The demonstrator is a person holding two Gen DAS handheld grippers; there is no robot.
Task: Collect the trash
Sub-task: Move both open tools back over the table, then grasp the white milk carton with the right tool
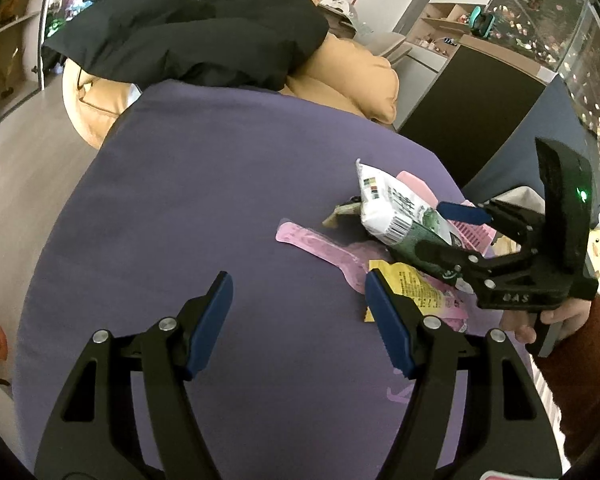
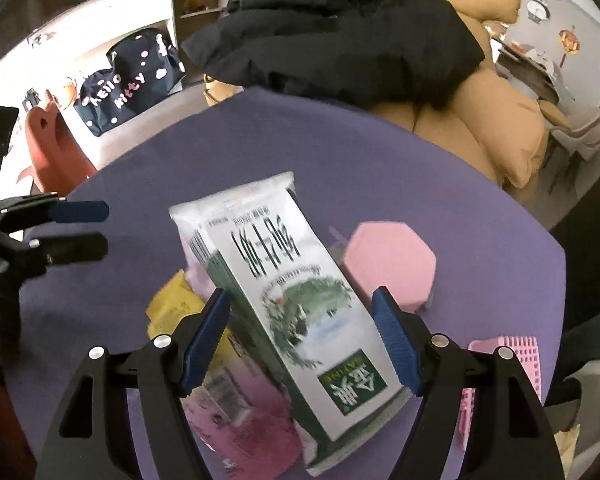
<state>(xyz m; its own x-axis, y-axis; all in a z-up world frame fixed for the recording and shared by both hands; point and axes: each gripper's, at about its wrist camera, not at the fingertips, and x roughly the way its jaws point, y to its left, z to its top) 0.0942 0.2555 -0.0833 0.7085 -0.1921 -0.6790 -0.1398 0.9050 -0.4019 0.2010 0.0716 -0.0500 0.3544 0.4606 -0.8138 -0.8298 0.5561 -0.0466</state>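
A white and green milk carton (image 2: 288, 300) lies tilted on a pile of trash on the purple table (image 2: 440, 184). My right gripper (image 2: 306, 336) is open, its blue pads on either side of the carton, not closed on it. The carton (image 1: 396, 216) and right gripper (image 1: 452, 232) also show in the left wrist view. Under the carton lie a yellow wrapper (image 1: 412, 284), pink wrappers (image 2: 240, 428) and a pink plastic spoon (image 1: 320, 244). My left gripper (image 1: 300, 320) is open and empty above the table (image 1: 220, 180), left of the pile.
A pink hexagonal box (image 2: 388, 264) sits just right of the carton. A pink basket (image 2: 512, 356) is at the table's right edge. A black jacket (image 1: 188, 28) over a tan cushion (image 1: 360, 88) lies behind the table. A red stool (image 2: 56, 148) stands at left.
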